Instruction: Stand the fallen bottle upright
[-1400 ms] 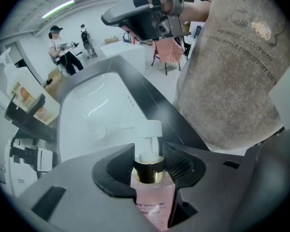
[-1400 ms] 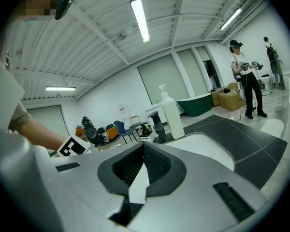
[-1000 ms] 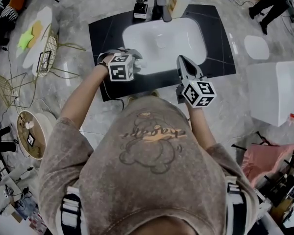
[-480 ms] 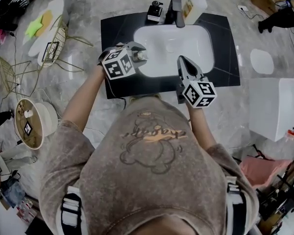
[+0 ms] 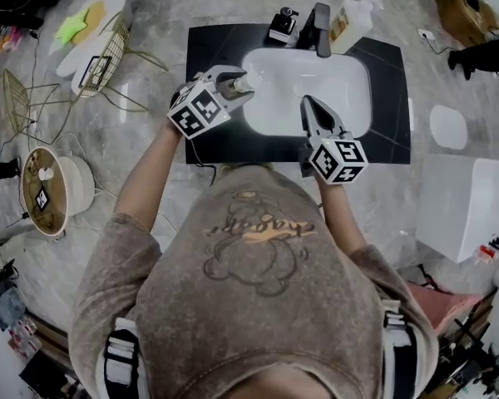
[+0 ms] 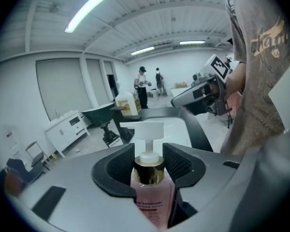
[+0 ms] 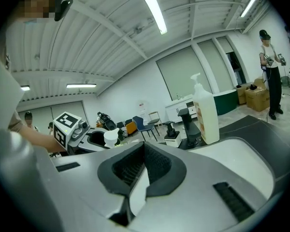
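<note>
My left gripper (image 5: 233, 84) is shut on a pink pump bottle (image 6: 152, 192) with a gold collar and a white pump head. The pump end (image 5: 243, 82) sticks out past the fingertips, over the left rim of the white basin (image 5: 341, 98). The pads (image 6: 180, 164) press on the bottle's neck and shoulder from both sides. The bottle is lifted off the black counter (image 5: 208, 140). My right gripper (image 5: 306, 103) hovers over the basin's front rim, shut and empty, its jaws closed together (image 7: 142, 166). From there I see the left gripper (image 7: 94, 137) with the pump head (image 7: 110, 137).
A black tap (image 5: 321, 19) stands behind the basin, with a tall white pump bottle (image 5: 351, 19) to its right and a small black dispenser (image 5: 283, 25) to its left. A wire basket (image 5: 96, 69) and a round stool (image 5: 46, 198) sit on the floor at left. People stand far off (image 6: 143, 86).
My left gripper has lifted and rolled with the bottle, so the pump end now points toward the basin. The right gripper has shifted only a little.
</note>
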Available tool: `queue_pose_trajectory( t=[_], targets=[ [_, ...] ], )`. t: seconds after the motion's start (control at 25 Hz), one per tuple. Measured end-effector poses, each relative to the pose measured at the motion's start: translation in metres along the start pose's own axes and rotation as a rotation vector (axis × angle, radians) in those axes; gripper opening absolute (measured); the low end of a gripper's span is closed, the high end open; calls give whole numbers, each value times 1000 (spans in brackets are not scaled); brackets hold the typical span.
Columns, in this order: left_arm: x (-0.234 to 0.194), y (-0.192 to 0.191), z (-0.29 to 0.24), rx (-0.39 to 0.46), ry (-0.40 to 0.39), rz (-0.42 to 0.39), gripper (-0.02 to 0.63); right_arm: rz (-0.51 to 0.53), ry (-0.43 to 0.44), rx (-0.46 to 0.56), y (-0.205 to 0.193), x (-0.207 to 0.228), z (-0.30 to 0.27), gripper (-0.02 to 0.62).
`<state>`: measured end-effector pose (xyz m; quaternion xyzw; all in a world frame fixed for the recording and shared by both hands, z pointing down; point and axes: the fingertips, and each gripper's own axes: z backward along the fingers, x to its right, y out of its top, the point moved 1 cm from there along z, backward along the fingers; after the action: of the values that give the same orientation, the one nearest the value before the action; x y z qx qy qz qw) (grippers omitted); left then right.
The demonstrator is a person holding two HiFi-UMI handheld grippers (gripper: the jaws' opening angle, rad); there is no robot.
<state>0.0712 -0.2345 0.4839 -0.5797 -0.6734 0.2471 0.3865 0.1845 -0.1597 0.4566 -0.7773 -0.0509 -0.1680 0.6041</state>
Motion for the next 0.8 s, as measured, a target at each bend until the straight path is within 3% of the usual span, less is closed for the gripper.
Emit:
queue_pose_trajectory(
  t=[0.48, 0.8],
  targets=[
    [-49, -15, 58, 211, 288, 340, 192, 26, 100, -34, -2, -25, -30, 0],
    [-45, -23, 79, 251, 373, 381, 192, 42, 159, -48, -3, -42, -47, 0]
  ],
)
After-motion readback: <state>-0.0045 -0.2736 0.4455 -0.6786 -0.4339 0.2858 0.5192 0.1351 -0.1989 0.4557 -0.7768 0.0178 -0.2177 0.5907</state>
